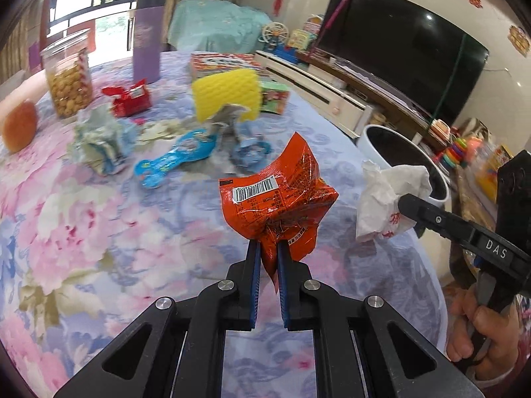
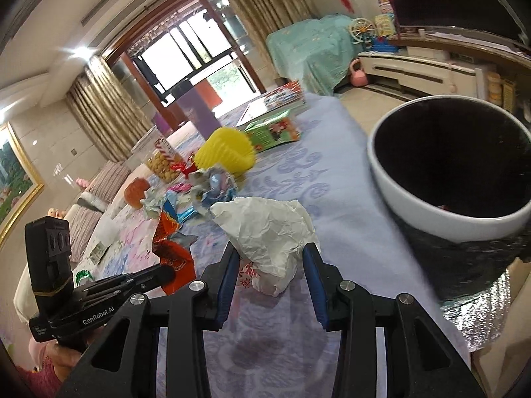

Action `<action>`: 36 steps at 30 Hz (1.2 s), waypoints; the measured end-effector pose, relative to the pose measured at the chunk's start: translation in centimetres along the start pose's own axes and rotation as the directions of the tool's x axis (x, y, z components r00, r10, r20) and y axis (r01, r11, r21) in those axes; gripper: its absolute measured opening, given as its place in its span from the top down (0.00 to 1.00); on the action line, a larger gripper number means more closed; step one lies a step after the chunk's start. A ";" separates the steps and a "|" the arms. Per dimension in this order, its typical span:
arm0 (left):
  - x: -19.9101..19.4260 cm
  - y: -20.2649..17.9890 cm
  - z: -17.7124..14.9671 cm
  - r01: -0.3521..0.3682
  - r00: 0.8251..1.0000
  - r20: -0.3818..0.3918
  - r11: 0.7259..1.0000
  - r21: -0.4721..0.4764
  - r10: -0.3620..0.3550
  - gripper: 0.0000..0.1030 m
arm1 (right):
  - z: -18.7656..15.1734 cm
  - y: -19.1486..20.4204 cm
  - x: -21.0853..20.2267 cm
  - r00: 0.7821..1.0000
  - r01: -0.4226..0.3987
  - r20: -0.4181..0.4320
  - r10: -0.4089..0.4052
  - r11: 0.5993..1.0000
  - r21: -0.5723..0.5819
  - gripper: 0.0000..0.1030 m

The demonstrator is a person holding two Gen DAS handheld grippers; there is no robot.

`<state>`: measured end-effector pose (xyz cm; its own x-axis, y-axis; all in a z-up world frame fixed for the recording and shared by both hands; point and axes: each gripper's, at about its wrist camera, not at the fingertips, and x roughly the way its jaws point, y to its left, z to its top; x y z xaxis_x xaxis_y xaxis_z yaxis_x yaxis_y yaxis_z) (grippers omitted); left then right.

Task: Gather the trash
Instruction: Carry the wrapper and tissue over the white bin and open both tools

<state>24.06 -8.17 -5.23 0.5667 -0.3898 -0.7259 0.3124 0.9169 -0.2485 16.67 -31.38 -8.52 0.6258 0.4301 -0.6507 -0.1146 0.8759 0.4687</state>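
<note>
Left wrist view: the left gripper (image 1: pixel 268 248) pinches the lower end of a crumpled orange-red snack wrapper (image 1: pixel 277 199) between its blue pads, the jaws nearly together. The wrapper is glossy foil, creased and twisted at the pinch, with a white barcode label on its upper face; it is held clear above the floral tablecloth (image 1: pixel 99 225). To its right, the right gripper (image 1: pixel 406 204) grips a crumpled white paper wrapper (image 1: pixel 385 199) bearing small red printing near its lower edge; a hand (image 1: pixel 478 328) grasps that gripper's handle.

Right wrist view: the right gripper (image 2: pixel 270 265) holds the white paper wrapper (image 2: pixel 265 229) between its pads, the jaws moderately spread around the wad. The paper is heavily wrinkled and bulges upward above the fingers. A white-rimmed, dark-lined trash bin (image 2: pixel 448 219) stands just beyond the table's edge, to the right of the wrapper. The left gripper (image 2: pixel 166 273) with its orange-red wrapper (image 2: pixel 172 252) appears at left.

Further back on the table lie a blue wrapper (image 1: pixel 176 159), a yellow sponge (image 1: pixel 225 98) and a clear jar of snacks (image 1: pixel 68 76).
</note>
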 end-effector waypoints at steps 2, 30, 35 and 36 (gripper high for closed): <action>0.2 -0.5 0.1 0.007 1.000 -0.003 1.000 0.011 -0.007 0.92 | 0.1 -0.4 -0.5 1.000 0.008 0.009 -0.008 1.000 0.005 0.62; 5.5 -7.9 3.6 0.095 0.995 -0.040 0.986 0.138 -0.090 0.92 | 1.4 -6.3 -5.9 0.988 0.104 0.108 -0.114 0.990 0.091 0.61; 6.2 -9.1 4.5 0.105 0.994 -0.037 0.982 0.158 -0.100 0.92 | 1.9 -7.3 -6.4 0.984 0.123 0.116 -0.135 0.987 0.104 0.61; 6.3 -9.3 4.7 0.106 0.994 -0.036 0.981 0.163 -0.101 0.92 | 2.0 -7.4 -6.4 0.984 0.126 0.116 -0.138 0.986 0.106 0.61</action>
<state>28.36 -19.57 -4.49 0.5043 -0.4773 -0.7196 0.4909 0.8441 -0.2158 15.01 -41.09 -6.66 0.7211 0.2770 -0.6351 0.0470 0.8949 0.4437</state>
